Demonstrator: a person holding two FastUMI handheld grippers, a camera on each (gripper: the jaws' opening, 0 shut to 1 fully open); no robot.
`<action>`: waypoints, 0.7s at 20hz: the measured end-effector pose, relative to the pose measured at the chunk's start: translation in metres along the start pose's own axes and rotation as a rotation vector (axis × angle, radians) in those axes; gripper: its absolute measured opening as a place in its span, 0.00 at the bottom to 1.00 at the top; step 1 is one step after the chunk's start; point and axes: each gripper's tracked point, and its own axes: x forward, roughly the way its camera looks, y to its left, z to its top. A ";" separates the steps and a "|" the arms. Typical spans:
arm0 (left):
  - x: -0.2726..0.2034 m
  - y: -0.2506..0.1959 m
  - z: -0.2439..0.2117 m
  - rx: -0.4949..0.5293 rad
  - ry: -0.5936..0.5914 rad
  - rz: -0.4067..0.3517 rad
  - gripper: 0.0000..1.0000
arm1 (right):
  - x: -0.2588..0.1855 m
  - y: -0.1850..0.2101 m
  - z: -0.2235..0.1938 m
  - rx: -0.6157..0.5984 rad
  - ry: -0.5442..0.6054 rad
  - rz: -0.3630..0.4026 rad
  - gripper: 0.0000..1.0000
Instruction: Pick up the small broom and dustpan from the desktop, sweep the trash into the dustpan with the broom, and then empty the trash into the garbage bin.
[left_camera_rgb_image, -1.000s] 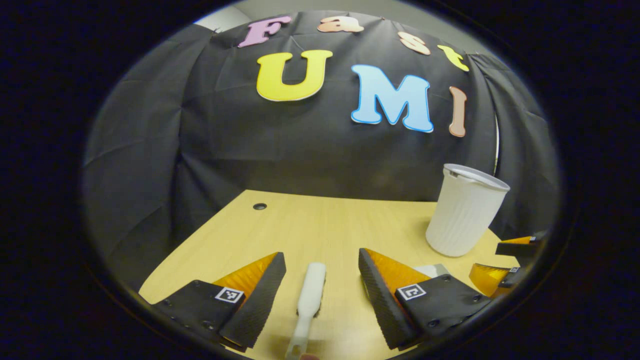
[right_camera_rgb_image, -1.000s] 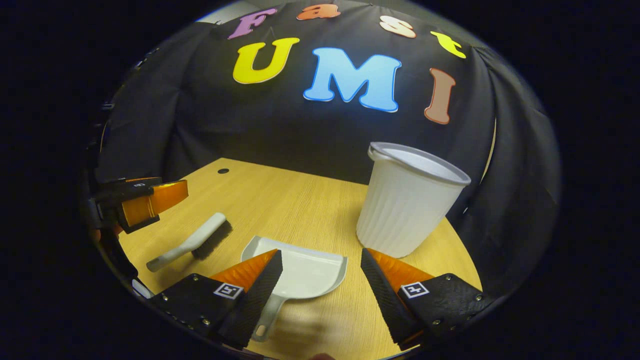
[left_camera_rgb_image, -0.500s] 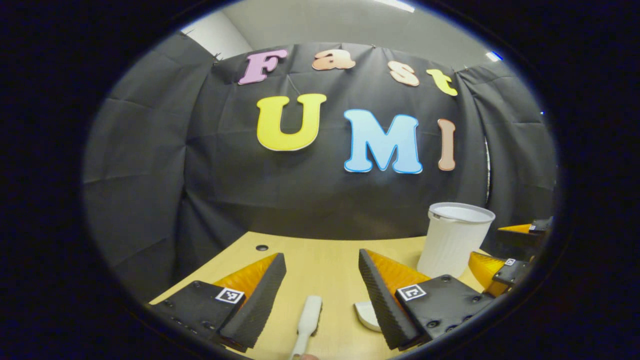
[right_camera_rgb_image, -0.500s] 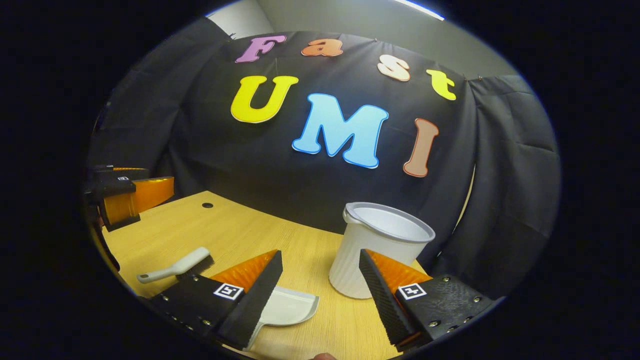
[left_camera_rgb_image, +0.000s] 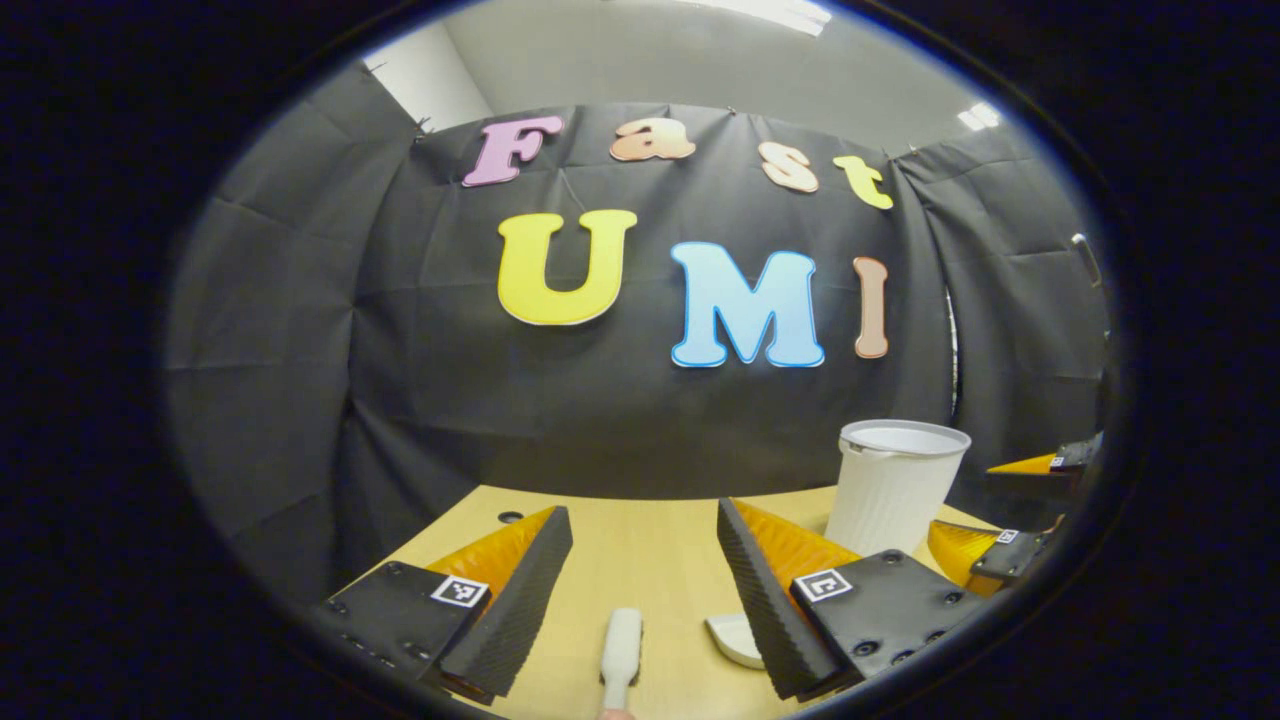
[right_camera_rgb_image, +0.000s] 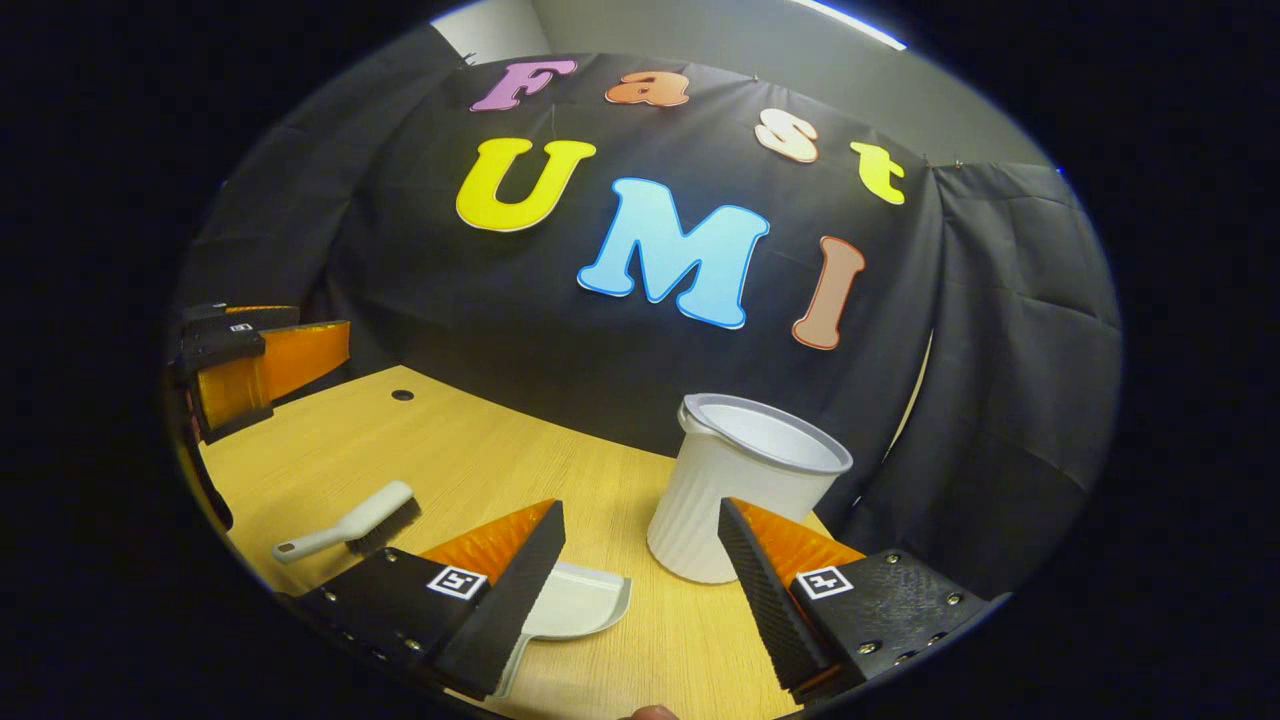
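- My left gripper (left_camera_rgb_image: 645, 560) hangs above the light wooden desktop (left_camera_rgb_image: 650, 540) with its jaws spread wide and nothing between them.
- In the left gripper view, the small white plastic broom with dark bristles (left_camera_rgb_image: 621, 645) lies on the desk below the gap between my fingers, its long axis running almost straight away from me, head at the far end and handle toward me.
- My right gripper (right_camera_rgb_image: 640, 560) is also wide open and holds nothing.
- In the right gripper view, the broom (right_camera_rgb_image: 350, 522) lies flat at the left, its long axis slanting: the handle end with its hanging hole points near-left, the bristled head far-right.
- The white plastic dustpan (right_camera_rgb_image: 570, 608) lies flat just beside my right gripper's left finger, partly hidden by it; its handle points toward me and its open pan faces away.
- The white ribbed plastic garbage bin (right_camera_rgb_image: 735, 485) stands upright at the far right of the desk, near the dustpan but apart from it.
- My left gripper (right_camera_rgb_image: 265, 355) shows at the left of the right gripper view, above the desk's left edge.
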 end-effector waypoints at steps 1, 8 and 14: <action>-0.001 -0.003 0.000 0.000 -0.005 -0.001 0.96 | -0.003 -0.003 0.005 0.009 -0.021 -0.008 0.96; 0.000 -0.022 0.013 0.027 -0.042 0.022 0.95 | -0.002 -0.028 0.013 0.084 -0.074 -0.004 0.96; -0.007 -0.083 0.021 0.052 -0.070 0.069 0.94 | -0.006 -0.086 0.010 0.108 -0.154 0.075 0.96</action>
